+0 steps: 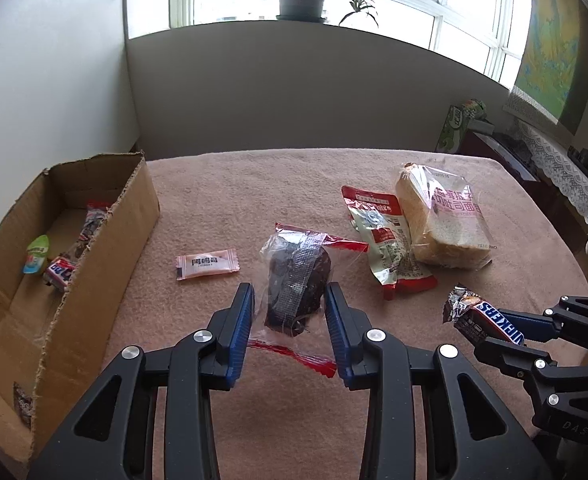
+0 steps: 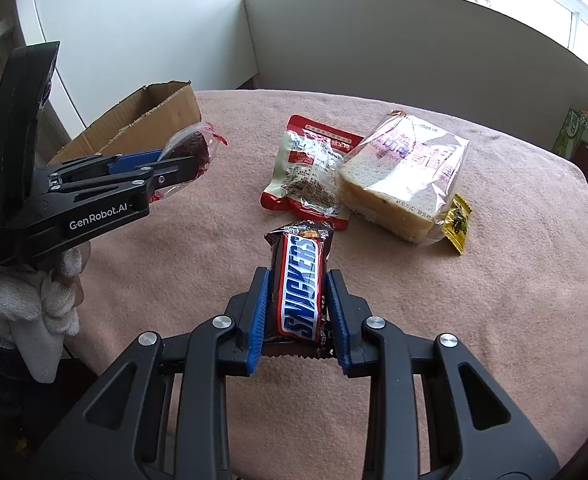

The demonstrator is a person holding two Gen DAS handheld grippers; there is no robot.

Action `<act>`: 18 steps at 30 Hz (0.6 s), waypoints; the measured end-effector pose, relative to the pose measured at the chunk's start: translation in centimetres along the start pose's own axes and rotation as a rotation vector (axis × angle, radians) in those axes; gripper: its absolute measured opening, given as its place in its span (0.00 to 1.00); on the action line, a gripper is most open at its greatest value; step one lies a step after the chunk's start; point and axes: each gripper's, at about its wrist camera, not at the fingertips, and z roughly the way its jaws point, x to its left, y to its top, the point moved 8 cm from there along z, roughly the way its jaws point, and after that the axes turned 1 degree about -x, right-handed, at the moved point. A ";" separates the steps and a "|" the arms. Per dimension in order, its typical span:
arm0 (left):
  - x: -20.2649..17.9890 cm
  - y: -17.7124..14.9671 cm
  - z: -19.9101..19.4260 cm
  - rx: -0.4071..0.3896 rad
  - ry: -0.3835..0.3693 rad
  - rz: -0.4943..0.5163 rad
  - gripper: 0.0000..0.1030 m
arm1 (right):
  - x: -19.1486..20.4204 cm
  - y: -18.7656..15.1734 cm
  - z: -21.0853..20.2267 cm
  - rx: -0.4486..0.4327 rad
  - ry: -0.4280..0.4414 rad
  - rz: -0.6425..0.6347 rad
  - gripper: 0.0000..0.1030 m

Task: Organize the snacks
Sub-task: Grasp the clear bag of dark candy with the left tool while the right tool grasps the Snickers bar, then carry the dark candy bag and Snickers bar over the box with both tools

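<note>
Left gripper (image 1: 289, 300) clamped on clear-wrapped dark cake (image 1: 296, 280), held above the pink tablecloth (image 1: 233, 192). Right gripper (image 2: 298, 288) clamped on Snickers bar (image 2: 300, 280), also off the cloth. Cardboard box (image 1: 129, 208) at left holds small snacks; bread bag (image 2: 406, 172) and red pouch (image 2: 310, 168) lie beyond.

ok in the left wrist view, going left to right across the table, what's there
cardboard box → pink candy sachet → dark cake in clear wrapper, held in the left tongs → red and white snack pouch → bagged sliced bread → Snickers bar in the right tongs
</note>
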 end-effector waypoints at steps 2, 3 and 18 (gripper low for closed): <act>0.2 0.1 -1.1 -0.027 0.006 -0.007 0.33 | 0.3 0.5 -0.7 -0.017 -0.002 -0.006 0.29; 0.4 0.2 -1.6 -0.040 0.007 -0.013 0.33 | 0.5 0.7 -1.0 -0.026 -0.002 -0.008 0.29; 5.7 0.9 -7.7 -0.206 0.104 -0.128 0.33 | 6.2 6.4 -1.7 -0.101 0.044 -0.070 0.29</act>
